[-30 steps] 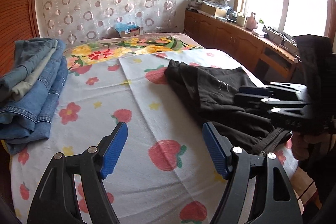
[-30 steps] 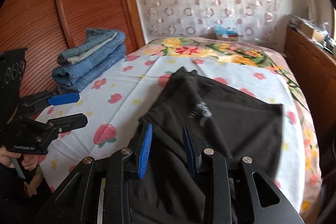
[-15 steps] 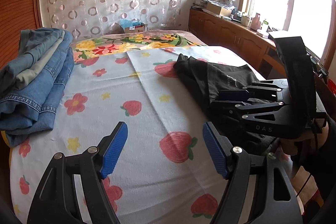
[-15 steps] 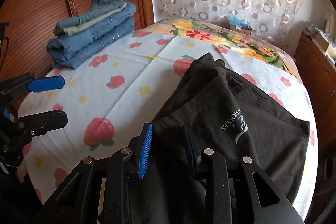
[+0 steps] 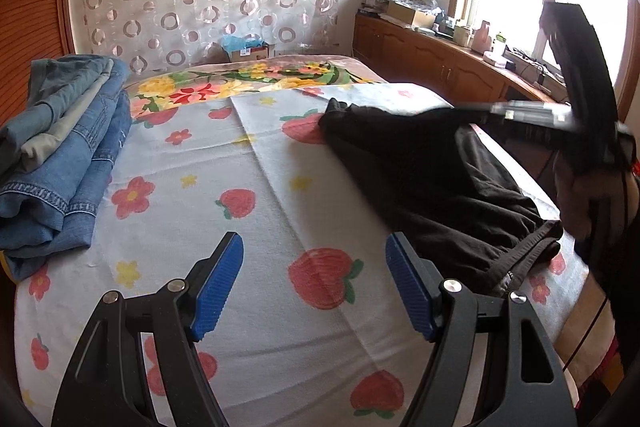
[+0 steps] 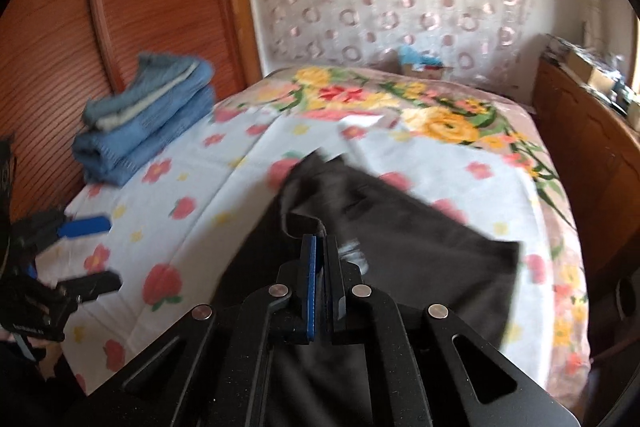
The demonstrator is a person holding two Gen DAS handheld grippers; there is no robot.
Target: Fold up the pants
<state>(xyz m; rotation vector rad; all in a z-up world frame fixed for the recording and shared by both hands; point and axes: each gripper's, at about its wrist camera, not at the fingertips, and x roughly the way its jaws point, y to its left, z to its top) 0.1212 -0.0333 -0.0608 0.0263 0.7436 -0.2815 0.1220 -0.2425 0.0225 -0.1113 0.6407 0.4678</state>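
Note:
Black pants (image 5: 436, 183) lie on the right half of the strawberry-print bed sheet (image 5: 248, 211); they also show in the right wrist view (image 6: 408, 259). My right gripper (image 6: 320, 247) is shut on a fold of the black pants and lifts that edge off the bed; it shows blurred from the side in the left wrist view (image 5: 520, 111). My left gripper (image 5: 314, 279) is open and empty, above bare sheet left of the pants' waistband (image 5: 524, 255). It also shows at the left edge of the right wrist view (image 6: 88, 251).
A stack of folded blue jeans (image 5: 60, 155) sits on the bed's left side by the wooden wardrobe (image 6: 120, 7). A wooden cabinet (image 5: 432, 59) with clutter runs under the window on the right. A floral blanket (image 5: 248, 83) covers the far end.
My right gripper has closed on the black pants and raised a fold of them, with motion blur. My left gripper has stayed open, shifting little.

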